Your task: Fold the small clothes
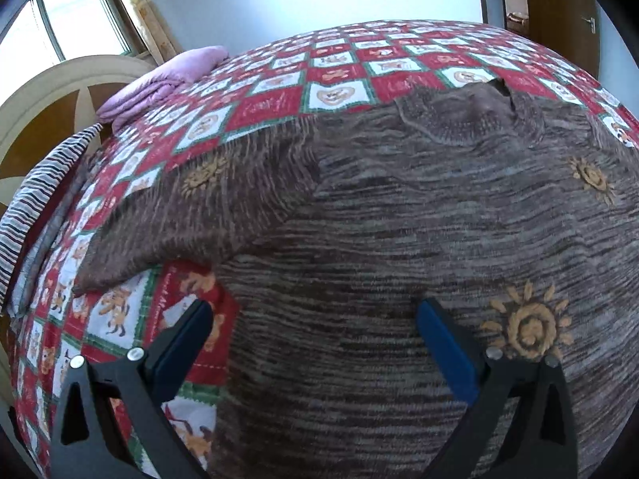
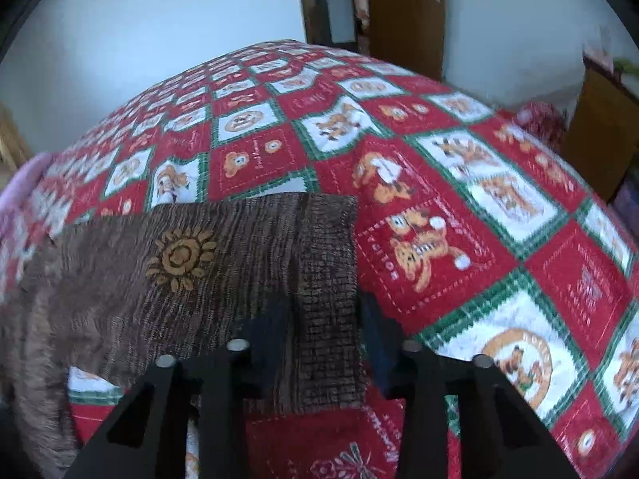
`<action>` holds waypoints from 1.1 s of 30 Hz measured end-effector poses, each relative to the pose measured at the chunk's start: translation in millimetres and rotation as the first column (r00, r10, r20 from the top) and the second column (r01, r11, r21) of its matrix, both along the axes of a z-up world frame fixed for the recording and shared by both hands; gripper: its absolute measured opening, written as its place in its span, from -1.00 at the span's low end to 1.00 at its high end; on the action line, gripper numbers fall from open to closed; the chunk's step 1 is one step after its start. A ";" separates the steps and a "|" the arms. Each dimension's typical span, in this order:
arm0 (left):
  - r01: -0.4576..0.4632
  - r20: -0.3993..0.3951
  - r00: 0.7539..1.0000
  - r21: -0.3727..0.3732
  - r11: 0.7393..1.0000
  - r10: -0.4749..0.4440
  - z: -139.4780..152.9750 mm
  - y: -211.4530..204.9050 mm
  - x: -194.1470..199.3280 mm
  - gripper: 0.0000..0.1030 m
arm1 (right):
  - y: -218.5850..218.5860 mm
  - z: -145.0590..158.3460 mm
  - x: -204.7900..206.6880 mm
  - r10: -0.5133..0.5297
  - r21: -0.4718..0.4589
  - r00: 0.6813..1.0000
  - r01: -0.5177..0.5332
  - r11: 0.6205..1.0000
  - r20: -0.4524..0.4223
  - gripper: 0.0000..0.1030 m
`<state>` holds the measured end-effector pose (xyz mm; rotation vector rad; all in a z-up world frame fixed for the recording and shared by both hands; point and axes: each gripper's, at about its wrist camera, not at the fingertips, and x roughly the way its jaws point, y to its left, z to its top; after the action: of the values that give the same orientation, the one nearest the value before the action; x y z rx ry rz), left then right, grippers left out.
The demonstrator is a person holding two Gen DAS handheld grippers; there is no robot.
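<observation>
A brown knitted sweater [image 1: 399,219] with orange sun motifs lies spread flat on the bed, its neck toward the far side and one sleeve [image 1: 179,219] stretched out to the left. My left gripper [image 1: 315,307] hangs open just over the sweater's near left edge; one finger stands above the bedspread, the other above the knit. In the right wrist view the other sleeve [image 2: 179,255] lies across the bed. Its ribbed cuff [image 2: 327,247] fills the gap between the fingers of my right gripper [image 2: 325,307], which is shut on it.
The bed carries a red, white and green checked bedspread [image 1: 279,99] with cartoon animals. A folded purple blanket [image 1: 159,84] lies at the far left corner, with striped fabric [image 1: 32,199] at the left edge. Bare bedspread [image 2: 459,219] extends right of the cuff. Wooden doors stand behind the bed.
</observation>
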<state>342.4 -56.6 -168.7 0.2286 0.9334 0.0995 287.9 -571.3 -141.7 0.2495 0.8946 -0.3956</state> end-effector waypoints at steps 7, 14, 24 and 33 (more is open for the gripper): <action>-0.029 -0.066 0.998 -0.226 0.974 0.014 -2.6 28.2 3.8 1.00 | 10.6 29.1 3.0 0.028 0.001 0.999 -0.028 1.000 0.045 -0.85; -0.025 0.073 0.996 -0.283 0.959 0.047 24.3 47.7 -11.8 1.00 | 45.1 90.6 13.6 0.083 -0.073 0.988 -0.074 0.995 0.131 -0.85; 0.011 0.136 0.990 -0.300 0.954 0.032 22.1 68.3 -10.9 1.00 | 124.2 147.8 35.0 0.226 -0.179 0.957 -0.194 0.964 0.181 -0.85; 0.010 0.110 0.993 -0.385 0.923 0.035 15.2 80.2 -10.4 1.00 | 202.6 174.2 53.7 0.358 -0.234 0.916 -0.313 0.920 0.183 -0.85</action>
<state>332.0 23.6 -153.6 -0.1477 0.8206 -0.0605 341.6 -368.6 32.6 -0.0494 0.6538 -0.1294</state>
